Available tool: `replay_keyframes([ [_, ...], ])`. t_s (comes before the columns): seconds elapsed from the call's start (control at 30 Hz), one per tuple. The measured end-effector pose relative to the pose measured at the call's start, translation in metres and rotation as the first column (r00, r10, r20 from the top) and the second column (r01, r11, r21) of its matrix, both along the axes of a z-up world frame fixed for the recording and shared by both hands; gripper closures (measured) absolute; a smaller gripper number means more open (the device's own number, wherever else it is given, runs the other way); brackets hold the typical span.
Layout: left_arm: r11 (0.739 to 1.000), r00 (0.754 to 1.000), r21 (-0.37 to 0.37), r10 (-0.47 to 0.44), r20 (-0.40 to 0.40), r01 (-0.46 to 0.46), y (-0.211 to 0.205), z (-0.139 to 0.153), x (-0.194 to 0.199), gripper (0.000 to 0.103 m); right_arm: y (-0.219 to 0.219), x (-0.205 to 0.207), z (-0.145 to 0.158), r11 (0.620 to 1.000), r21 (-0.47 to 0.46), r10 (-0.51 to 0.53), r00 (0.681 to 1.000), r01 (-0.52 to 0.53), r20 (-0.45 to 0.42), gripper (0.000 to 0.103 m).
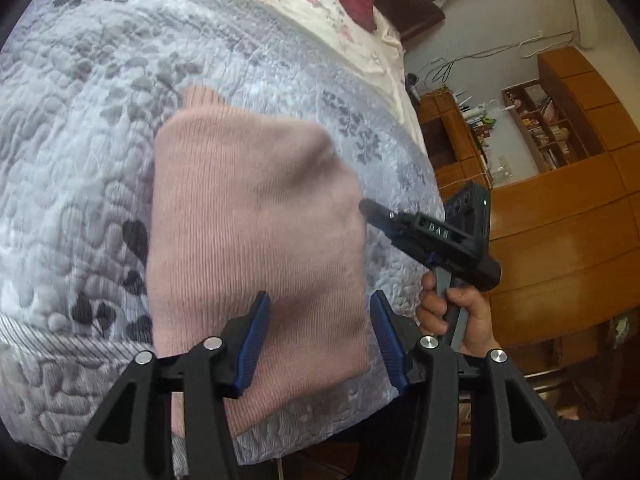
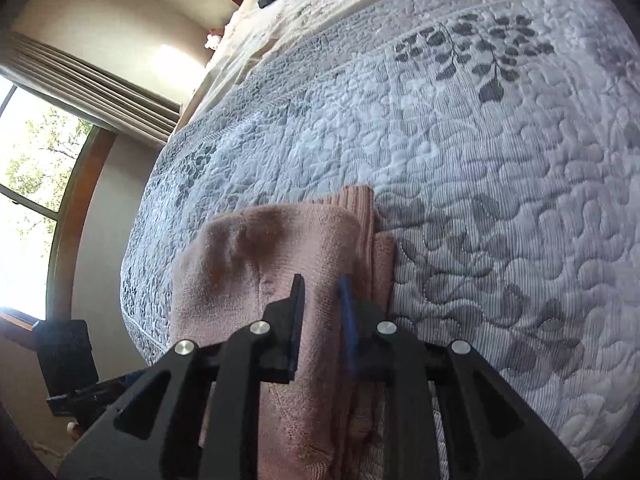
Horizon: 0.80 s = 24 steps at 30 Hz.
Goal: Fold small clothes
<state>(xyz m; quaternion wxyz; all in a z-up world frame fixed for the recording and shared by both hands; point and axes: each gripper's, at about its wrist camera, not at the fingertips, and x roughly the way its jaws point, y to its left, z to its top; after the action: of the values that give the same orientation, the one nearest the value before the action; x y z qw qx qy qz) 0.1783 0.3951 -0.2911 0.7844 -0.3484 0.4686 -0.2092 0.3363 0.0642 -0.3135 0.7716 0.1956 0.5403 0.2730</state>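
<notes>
Fingers of left gripper [image 1: 316, 336] are hanging wide apart w/ nothing between, hovering over the pink knit [image 1: 256, 216], probably to smooth it. Right gripper [image 2: 322, 320] is sitting narrowed, not clamped, above the folded stack. Knit's lying on the quilted bedspread [image 1: 80, 120], cabinets [image 1: 560, 200] beyond.

The only legible marking is on the right gripper [image 1: 370, 210] as seen from the left wrist view: raised characters on the side of its black body that look like "DAS", though blur leaves the reading uncertain. Small packages on the wooden shelves [image 1: 548, 128] in the background are too small and blurred to read. The right wrist view shows no readable text.
</notes>
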Motion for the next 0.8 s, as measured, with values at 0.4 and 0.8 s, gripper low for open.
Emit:
replay_keyframes([
  [0.4,0.965,0.998,0.260,-0.002,-0.069,0.020,0.008,-0.041,0.080,0.053,0.026,0.037,-0.039,0.993,-0.093,0.063,0.994,-0.072,-0.090,0.101],
  [0.8,0.963,0.996,0.262,-0.049,-0.081,0.068,-0.012,-0.038,0.047,0.068,0.039,-0.042,-0.021,0.957,-0.208,0.207,0.978,-0.202,0.005,0.103],
])
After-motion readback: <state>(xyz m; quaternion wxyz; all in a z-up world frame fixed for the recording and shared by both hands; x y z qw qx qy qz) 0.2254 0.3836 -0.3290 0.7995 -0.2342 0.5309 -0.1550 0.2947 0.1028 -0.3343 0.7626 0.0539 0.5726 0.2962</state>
